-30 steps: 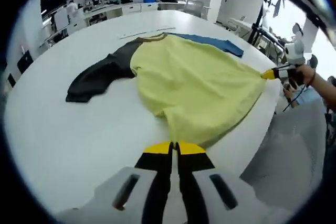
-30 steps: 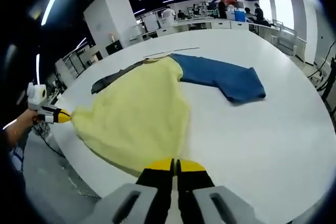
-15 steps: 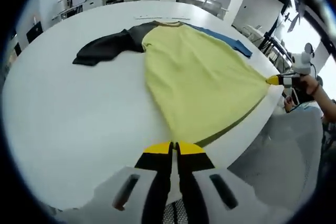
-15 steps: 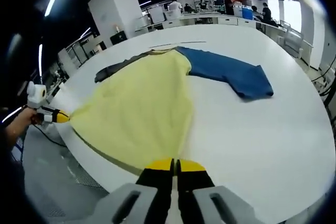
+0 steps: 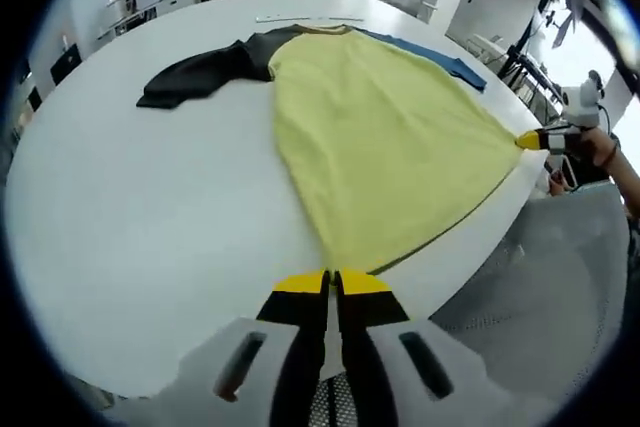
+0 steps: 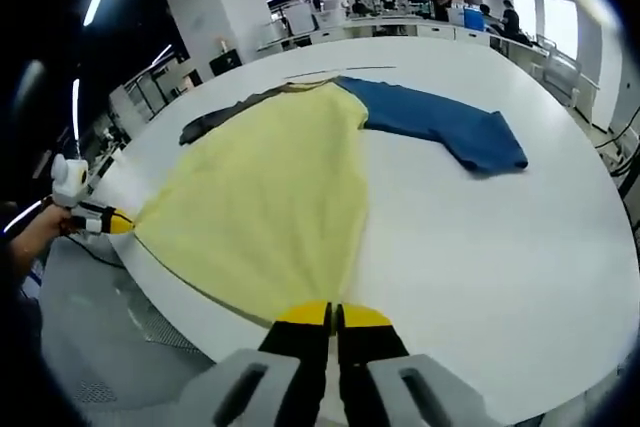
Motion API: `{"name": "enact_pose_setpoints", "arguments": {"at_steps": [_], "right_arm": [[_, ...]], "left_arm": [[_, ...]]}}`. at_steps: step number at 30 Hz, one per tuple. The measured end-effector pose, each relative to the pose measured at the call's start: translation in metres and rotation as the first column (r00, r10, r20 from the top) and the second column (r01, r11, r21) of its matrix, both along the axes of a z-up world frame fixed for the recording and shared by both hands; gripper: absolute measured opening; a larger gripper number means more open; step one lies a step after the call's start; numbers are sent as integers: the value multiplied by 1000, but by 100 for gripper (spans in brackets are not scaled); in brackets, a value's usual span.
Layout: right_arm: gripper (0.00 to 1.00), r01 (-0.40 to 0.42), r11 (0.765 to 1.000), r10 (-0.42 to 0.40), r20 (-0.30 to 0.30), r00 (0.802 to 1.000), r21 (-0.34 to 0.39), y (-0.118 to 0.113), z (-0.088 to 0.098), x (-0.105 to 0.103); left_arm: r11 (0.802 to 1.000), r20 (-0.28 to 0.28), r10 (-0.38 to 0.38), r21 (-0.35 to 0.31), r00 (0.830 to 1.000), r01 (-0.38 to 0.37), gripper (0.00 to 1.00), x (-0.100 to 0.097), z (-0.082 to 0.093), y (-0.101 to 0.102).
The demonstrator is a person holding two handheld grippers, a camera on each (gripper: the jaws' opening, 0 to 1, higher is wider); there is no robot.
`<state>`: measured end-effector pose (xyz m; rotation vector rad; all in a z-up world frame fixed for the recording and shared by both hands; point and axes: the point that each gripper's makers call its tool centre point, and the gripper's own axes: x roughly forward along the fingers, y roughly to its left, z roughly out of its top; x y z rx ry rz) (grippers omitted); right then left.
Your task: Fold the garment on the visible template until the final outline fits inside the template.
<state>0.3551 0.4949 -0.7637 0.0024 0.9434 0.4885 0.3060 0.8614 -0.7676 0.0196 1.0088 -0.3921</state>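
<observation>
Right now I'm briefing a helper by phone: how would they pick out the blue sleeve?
Start at the big white table and find the yellow shirt spread across it. From its collar end, two sleeves stretch out to opposite sides. The blue sleeve is the brighter one, lying flat and straight; the other sleeve is dark charcoal.

- The garment (image 5: 385, 137) lies spread on the table (image 5: 130, 227) before me.
- My left gripper (image 5: 331, 282) and right gripper (image 6: 333, 315) each pinch a hem corner at the table's near edge.
</observation>
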Motion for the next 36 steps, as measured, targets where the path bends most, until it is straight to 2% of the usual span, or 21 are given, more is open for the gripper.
{"name": "enact_pose_setpoints", "arguments": {"at_steps": [3,4,5,8,9,12,13,14,18,22,26,30,36], "right_arm": [[0,-2,1000,2,-1,1000,-1,1,-2,-1],[0,-12,1000,12,-2,1000,-4,2,-2,-2],[0,-10,1000,10,0,1000,-6,1,-2,-2],[1,-27,1000,27,10,1000,-7,2,1,-1],[4,-31,999,31,11,999,-8,1,2,-1],[14,-9,1000,9,27,1000,-12,-5,8,4],[16,-2,1000,3,28,1000,-7,-6,9,5],[18,5,1000,-5,33,999,2,-7,12,7],[22,16,999,-19,60,998,40,-6,24,16],[22,13,998,-18,87,996,58,-3,35,30],[22,-3,998,-5,111,994,70,0,44,47],[21,-3,993,-14,139,990,117,4,53,70],[19,1,990,-21,136,991,141,8,50,98]], "left_arm": [[1000,0,3,11,1000,-3,0,-2,-1,0],[1000,8,3,2,1000,-3,0,-1,-1,-1],[999,12,21,-39,1000,-20,0,0,0,-3],[999,30,37,-30,999,-37,2,1,3,4],[999,41,46,-29,998,-45,5,2,4,7],[986,89,123,-123,988,-111,21,12,16,7],[985,100,128,-130,987,-115,25,13,19,7],[981,130,142,-153,981,-122,29,17,25,7],[979,205,147,-173,968,-112,42,26,40,8],[970,235,167,-214,957,-117,58,32,52,4],[976,275,145,-199,950,-91,65,35,61,-1],[981,328,124,-185,937,-65,74,39,70,-5],[984,362,114,-171,925,-54,87,42,76,-7]]}}
